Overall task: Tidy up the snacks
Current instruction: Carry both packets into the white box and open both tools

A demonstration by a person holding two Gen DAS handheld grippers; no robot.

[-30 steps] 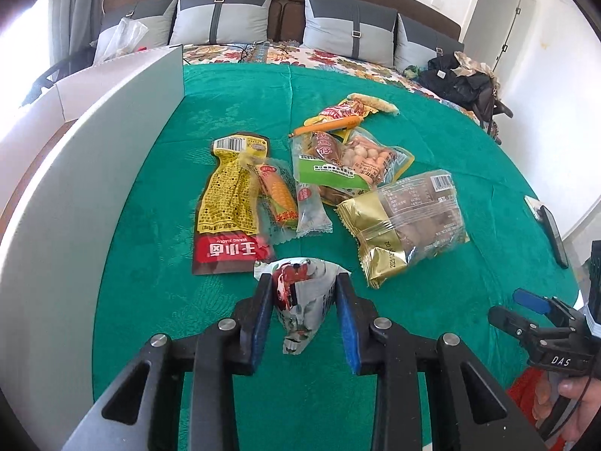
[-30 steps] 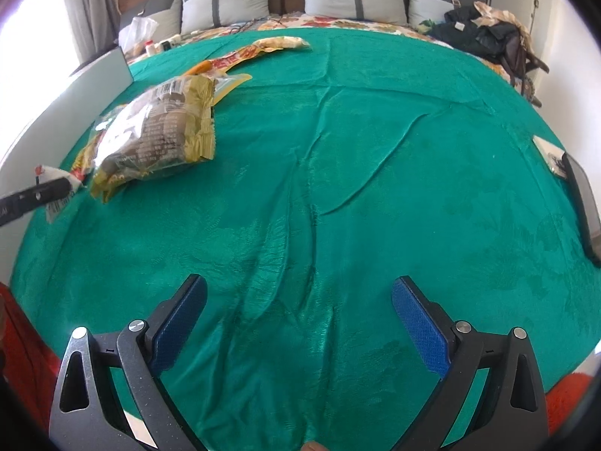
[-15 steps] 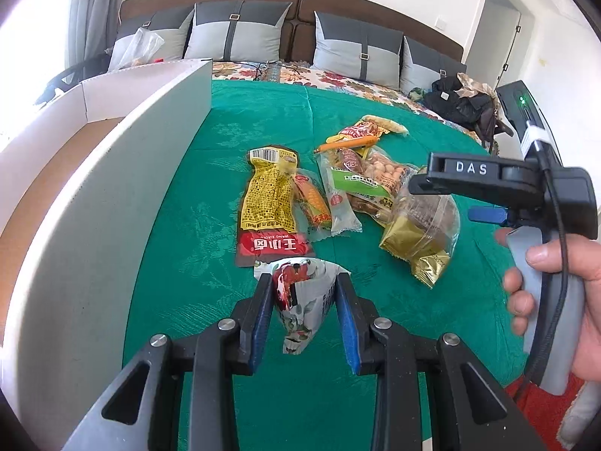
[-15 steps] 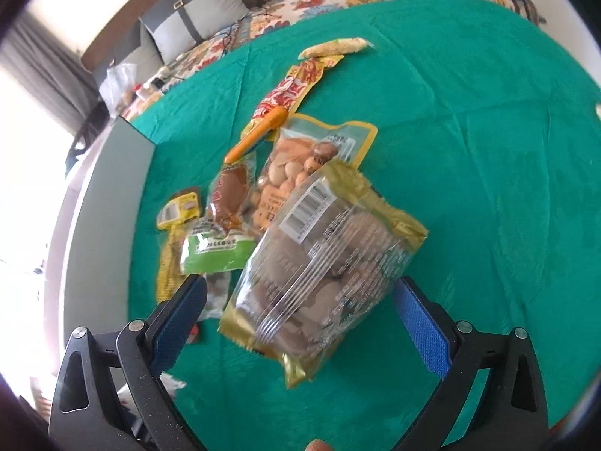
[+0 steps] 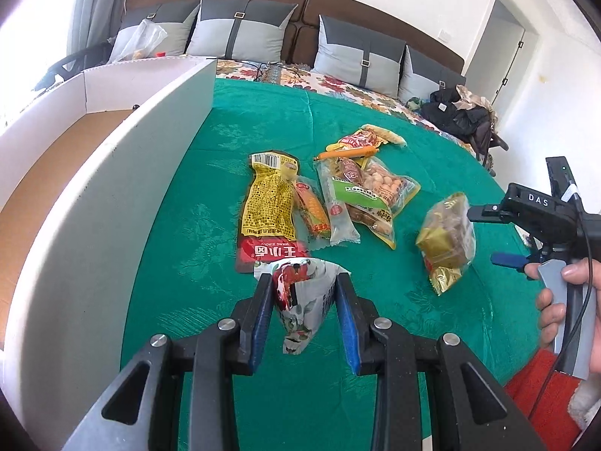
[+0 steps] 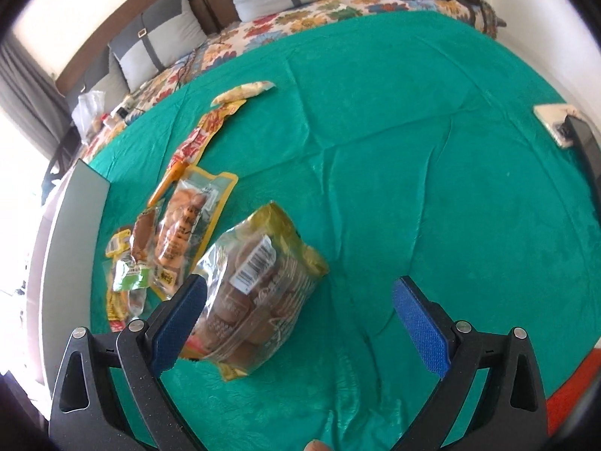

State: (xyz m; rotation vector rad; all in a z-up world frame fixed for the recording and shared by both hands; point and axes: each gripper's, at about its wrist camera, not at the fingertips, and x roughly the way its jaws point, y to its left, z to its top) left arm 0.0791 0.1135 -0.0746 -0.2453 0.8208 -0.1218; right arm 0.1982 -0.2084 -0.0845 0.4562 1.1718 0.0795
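My left gripper (image 5: 303, 285) is shut on a crumpled white and red snack packet (image 5: 300, 300), held just above the green bedspread (image 5: 225, 263). Beyond it lie a yellow and red packet (image 5: 268, 210), a corn sausage (image 5: 311, 210), a green-labelled packet (image 5: 353, 195), a peanut bag (image 5: 390, 188) and an orange stick (image 5: 345, 153). A gold bag of brown cakes (image 6: 259, 293) lies by the left finger of my right gripper (image 6: 300, 287), which stands wide open above it. In the left wrist view, a hand holds the right gripper (image 5: 492, 236) just right of the gold bag (image 5: 447, 236).
A large white cardboard box (image 5: 112, 173) with a brown floor stands along the bed's left side. Grey pillows (image 5: 360, 56) line the headboard, and a black bag (image 5: 458, 112) sits at the far right. A dark device (image 6: 586, 143) lies near the right edge.
My right gripper has swung left from bare bedspread to over the gold bag, still open. My left gripper has shifted slightly, still holding the white and red packet.
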